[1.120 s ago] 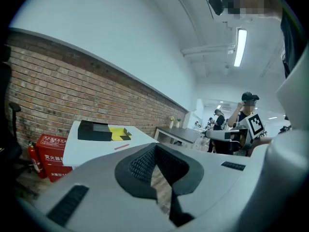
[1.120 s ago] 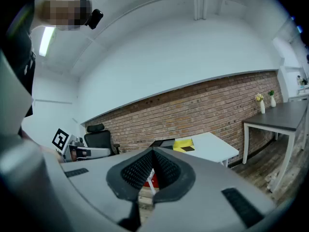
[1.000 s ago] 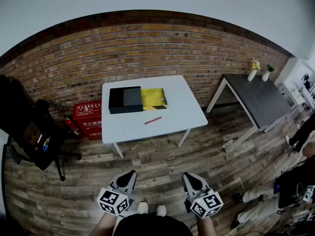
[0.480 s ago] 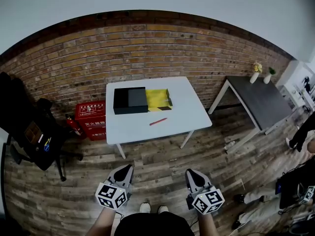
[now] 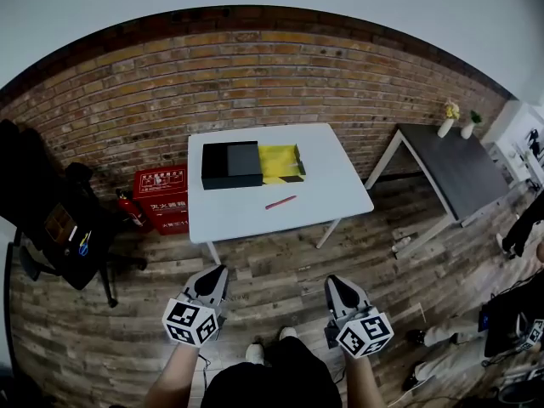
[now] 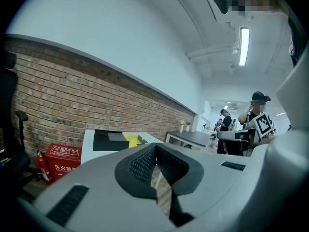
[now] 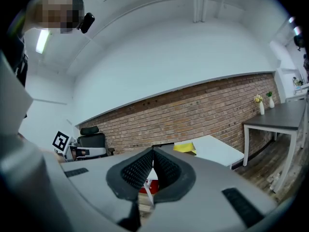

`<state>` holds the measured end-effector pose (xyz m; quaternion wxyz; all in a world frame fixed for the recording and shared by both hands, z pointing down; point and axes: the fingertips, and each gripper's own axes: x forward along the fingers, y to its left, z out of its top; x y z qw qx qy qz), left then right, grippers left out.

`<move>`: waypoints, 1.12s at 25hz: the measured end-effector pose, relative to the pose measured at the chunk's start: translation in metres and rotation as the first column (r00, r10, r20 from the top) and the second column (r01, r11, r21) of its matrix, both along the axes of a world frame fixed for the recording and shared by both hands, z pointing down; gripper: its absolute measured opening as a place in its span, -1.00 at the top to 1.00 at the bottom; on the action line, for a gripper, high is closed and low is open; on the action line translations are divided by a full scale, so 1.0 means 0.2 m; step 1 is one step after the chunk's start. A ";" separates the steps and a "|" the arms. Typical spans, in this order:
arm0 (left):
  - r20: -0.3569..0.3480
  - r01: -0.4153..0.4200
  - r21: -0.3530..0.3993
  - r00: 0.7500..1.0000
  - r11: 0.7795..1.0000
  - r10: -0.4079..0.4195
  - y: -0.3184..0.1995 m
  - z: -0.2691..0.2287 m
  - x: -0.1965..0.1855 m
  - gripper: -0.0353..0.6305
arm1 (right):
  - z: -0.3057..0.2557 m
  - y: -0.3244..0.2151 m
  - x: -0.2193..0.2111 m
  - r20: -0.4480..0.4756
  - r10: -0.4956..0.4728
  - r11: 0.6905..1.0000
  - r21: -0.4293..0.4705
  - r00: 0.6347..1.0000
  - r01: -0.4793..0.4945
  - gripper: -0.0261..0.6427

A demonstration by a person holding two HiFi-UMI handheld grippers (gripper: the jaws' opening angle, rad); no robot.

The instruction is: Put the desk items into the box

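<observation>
Fingers [image 6: 140,166] of the left gripper [image 5: 217,270] are pressed together at the tips with nothing between them, and they point nearly level toward the desk [image 5: 340,195], which stands well ahead across open floor. Ahead of these fingers and a little to their right sits the box [image 5: 251,164] on the far half of the desk, its long side running across the line of reach, the black cover [image 5: 229,164] over its left part and the yellow inside [image 5: 279,158] showing at its right end. The one loose item visible is a red pen [image 5: 280,202], lying on the desk just on the near side of the box, below its open end and apart from it. Its long axis runs crosswise to both grippers, the right tip tilted slightly away. It lies ahead and to the right of the left fingers, ahead and to the left of the right ones, roughly between the two lines of reach, and looks a shade nearer the right. The right gripper [image 5: 333,280] likewise has its fingers [image 7: 137,170] closed on nothing. Either hand is well short of the pen, and fingers closing across its thin width would suit that crosswise lie.
</observation>
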<state>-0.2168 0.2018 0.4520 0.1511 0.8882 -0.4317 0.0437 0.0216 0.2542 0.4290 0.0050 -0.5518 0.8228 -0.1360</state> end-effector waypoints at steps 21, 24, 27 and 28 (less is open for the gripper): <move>0.046 0.035 -0.017 0.998 0.999 -0.035 -0.57 0.08 0.25 0.85 | 0.11 -0.71 0.21 0.047 -0.072 0.997 -0.016 0.996 0.073 0.86; 0.053 0.052 -0.022 0.997 0.998 -0.051 -0.69 0.08 0.32 0.85 | 0.11 -0.85 0.25 0.029 -0.109 0.994 -0.017 0.994 0.110 0.86; 0.058 0.069 -0.035 0.996 0.997 -0.067 -0.80 0.09 0.39 0.85 | 0.12 -0.99 0.31 0.021 -0.142 0.990 -0.020 0.990 0.142 0.86; 0.059 0.075 -0.039 0.996 0.996 -0.073 -0.84 0.09 0.42 0.85 | 0.12 -1.03 0.33 0.023 -0.151 0.988 -0.023 0.988 0.151 0.86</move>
